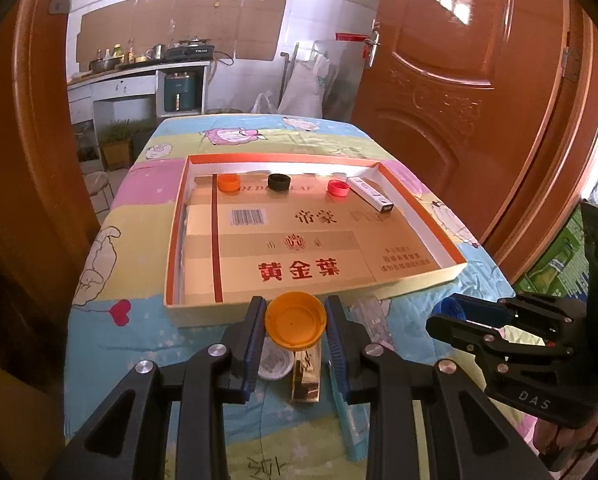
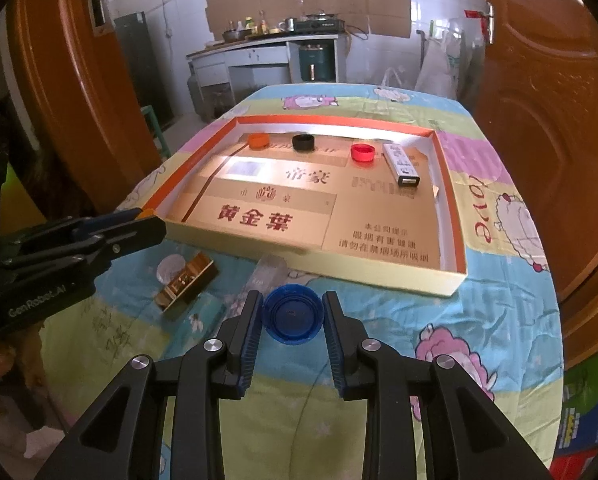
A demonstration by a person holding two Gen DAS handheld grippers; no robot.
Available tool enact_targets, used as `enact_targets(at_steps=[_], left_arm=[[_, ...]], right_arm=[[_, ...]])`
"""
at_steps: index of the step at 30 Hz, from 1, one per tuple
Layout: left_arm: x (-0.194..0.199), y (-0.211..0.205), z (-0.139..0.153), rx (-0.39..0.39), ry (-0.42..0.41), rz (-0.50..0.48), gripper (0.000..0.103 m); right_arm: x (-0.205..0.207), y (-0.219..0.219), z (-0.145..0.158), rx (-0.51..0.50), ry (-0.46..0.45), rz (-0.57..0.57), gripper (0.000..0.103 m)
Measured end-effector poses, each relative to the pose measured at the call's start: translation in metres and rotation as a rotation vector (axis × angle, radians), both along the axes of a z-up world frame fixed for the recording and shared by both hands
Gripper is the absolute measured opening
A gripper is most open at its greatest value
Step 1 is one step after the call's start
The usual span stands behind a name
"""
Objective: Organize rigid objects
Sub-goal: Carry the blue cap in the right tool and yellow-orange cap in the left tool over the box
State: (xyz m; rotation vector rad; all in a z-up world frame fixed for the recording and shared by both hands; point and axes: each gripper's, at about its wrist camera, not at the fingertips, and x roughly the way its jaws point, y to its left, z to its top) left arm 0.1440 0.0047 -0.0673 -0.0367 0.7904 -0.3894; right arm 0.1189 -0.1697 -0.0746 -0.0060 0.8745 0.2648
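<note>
The left tongs (image 1: 296, 322) are clamped on a yellow bottle cap (image 1: 295, 321), held above the worktop (image 1: 139, 332) just before the shallow cardboard tray (image 1: 419, 280); the right tongs (image 2: 293, 314) grip a blue bottle cap (image 2: 293, 314) likewise; inside the tray's far end sit an orange cap (image 1: 228, 182), a black cap (image 1: 279, 182), a red cap (image 1: 337, 188) and a small white box (image 1: 371, 194).

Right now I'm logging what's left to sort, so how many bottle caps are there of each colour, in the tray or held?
Orange: 2, one in the tray, one in the left gripper
Black: 1, in the tray
Red: 1, in the tray
Blue: 1, in the right gripper
Total: 5 caps; a sixth, whitish lid-like thing on the cloth is unclear.
</note>
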Motion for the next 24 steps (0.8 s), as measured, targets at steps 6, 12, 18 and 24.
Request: enact_targets(at_steps=[6,12,18,24], left_arm=[[0.014,-0.001,-0.001,0.011,0.003,0.024,0.030],[0.031,0.001,-0.003,0.011,0.018,0.056,0.030],[0.049,0.001,-0.005,0.032,0.027,0.103,0.030],[0.064,0.001,-0.008,0.032,0.035,0.130,0.030]], right_arm=[[0.014,0.000,0.002,0.003,-0.012,0.003,0.031],[0.028,0.003,0.003,-0.002,-0.025,0.012,0.031],[0.044,0.005,0.003,0.002,-0.025,0.013,0.031],[0.061,0.006,0.001,0.004,-0.026,0.006,0.031]])
